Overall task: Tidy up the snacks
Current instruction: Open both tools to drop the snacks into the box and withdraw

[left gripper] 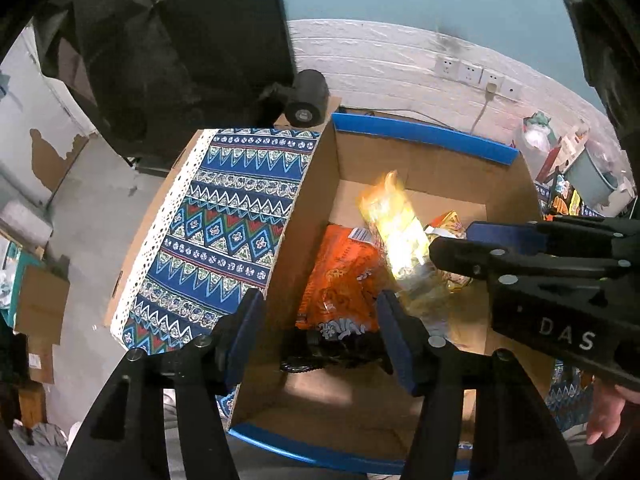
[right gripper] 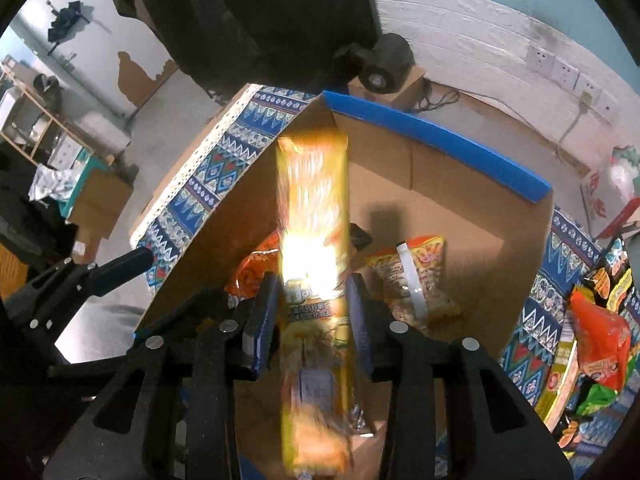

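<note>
Your receiving container is the cardboard box (right gripper: pixel 460 200), blue-edged, standing on the patterned table (left gripper: pixel 224 216). Its tall near walls are the first hazard: either tool can catch a rim or flap on the way out and shift or tip the box.

Inside lie an orange snack bag (left gripper: pixel 340 276) and a smaller peanut-type packet (right gripper: pixel 416 276). More snack packets (right gripper: pixel 596 336) wait on the table outside the box, at the right of the right wrist view.

The long yellow snack pack (right gripper: pixel 316 280) is blurred and stands nearly upright between the pads of the right tongs (right gripper: pixel 314 320). The jaws are parted only narrowly; you cannot tell whether the pads are pressing on the pack or have let go. If released at this angle, expect it to topple onto the bags below, or lean on the wall and waste space.

The left tongs (left gripper: pixel 320 332) stand about half open and empty, above the orange snack bag. Keep them clear of the right tool, which works just beside them.
</note>
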### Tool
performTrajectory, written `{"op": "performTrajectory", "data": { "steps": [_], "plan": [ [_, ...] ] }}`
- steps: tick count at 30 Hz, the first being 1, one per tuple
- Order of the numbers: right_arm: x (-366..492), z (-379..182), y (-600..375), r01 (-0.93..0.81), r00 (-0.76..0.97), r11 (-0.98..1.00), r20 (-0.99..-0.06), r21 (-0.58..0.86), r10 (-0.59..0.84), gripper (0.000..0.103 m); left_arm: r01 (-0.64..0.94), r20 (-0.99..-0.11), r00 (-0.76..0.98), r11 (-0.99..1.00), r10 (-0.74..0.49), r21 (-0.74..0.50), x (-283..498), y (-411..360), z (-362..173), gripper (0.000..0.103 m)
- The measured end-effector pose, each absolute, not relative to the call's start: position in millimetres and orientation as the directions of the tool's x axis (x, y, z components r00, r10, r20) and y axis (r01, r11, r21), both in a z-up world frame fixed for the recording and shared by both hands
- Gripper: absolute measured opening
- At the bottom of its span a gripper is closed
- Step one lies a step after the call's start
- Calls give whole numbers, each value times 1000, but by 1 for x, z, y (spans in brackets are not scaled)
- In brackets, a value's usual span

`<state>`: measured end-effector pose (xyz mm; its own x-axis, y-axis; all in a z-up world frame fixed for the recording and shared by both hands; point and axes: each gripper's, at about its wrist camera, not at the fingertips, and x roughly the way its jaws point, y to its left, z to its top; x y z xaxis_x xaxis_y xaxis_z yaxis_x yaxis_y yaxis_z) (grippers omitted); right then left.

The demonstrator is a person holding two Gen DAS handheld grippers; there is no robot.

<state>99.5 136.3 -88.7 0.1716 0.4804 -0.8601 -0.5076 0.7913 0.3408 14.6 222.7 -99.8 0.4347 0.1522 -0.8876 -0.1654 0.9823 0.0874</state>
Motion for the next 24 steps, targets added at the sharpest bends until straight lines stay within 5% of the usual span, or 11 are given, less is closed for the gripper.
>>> {"op": "performTrajectory", "data": {
  "steps": [5,9,15,24],
  "plan": [
    [99,-82,128,-500,194,798,-854,337,482,37,-156,-888,437,984,142,81,15,218,-98,60],
    [94,-74,117,-490,239,819,-858,298,455,57,-139,-890,439,988,123,67,15,212,-97,63],
    [87,-61,93,-486,298,841,-859,239,417,70,-95,-886,453,994,98,62,15,191,-92,69],
    [75,-56,40,-447,331,872,-869,199,368,72,6,-893,450,999,26,33,16,146,-88,70]
  ]
}}
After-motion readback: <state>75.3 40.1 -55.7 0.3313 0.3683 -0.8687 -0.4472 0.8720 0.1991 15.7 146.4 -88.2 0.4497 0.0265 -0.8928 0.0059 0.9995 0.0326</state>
